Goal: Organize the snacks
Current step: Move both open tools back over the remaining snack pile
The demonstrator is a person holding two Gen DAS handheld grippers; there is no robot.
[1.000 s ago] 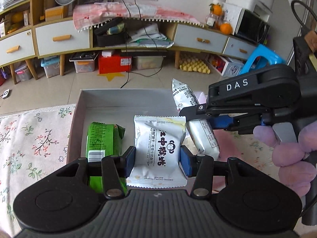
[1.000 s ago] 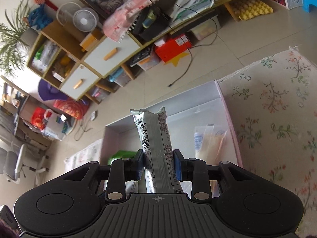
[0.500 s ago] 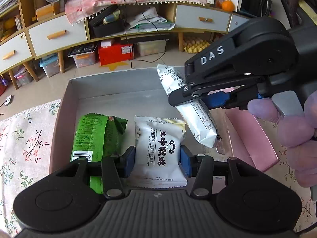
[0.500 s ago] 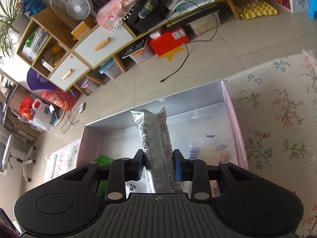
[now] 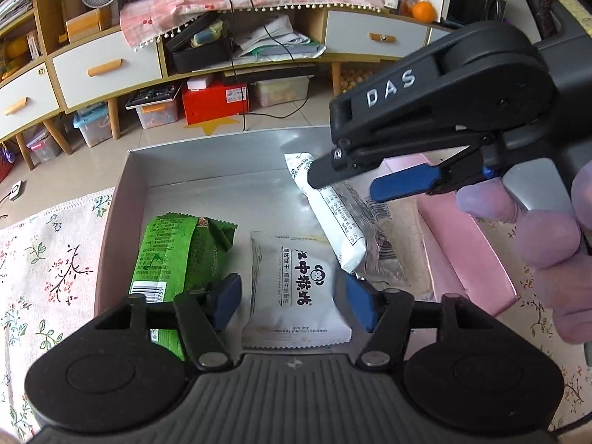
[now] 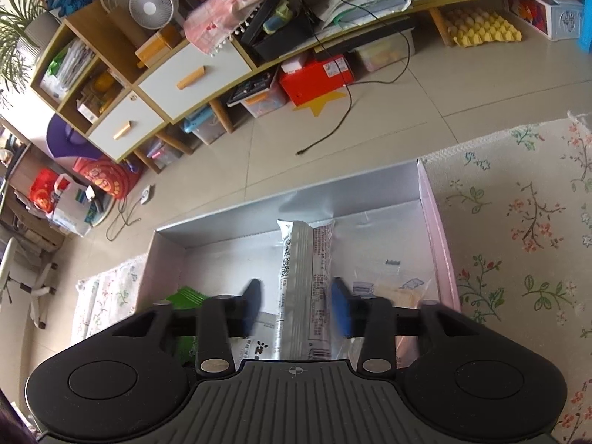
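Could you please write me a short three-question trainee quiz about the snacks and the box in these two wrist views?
1. True or false: the green packet lies inside the box.
2. What lies between the left gripper's fingers? A: white square packet; B: an orange; C: a fan.
3. Fill in: the right gripper straddles a long ____ packet.

Key: 1 true. 2 A; the fingers are opening, clear of it. 3 silver; those fingers are opening too.
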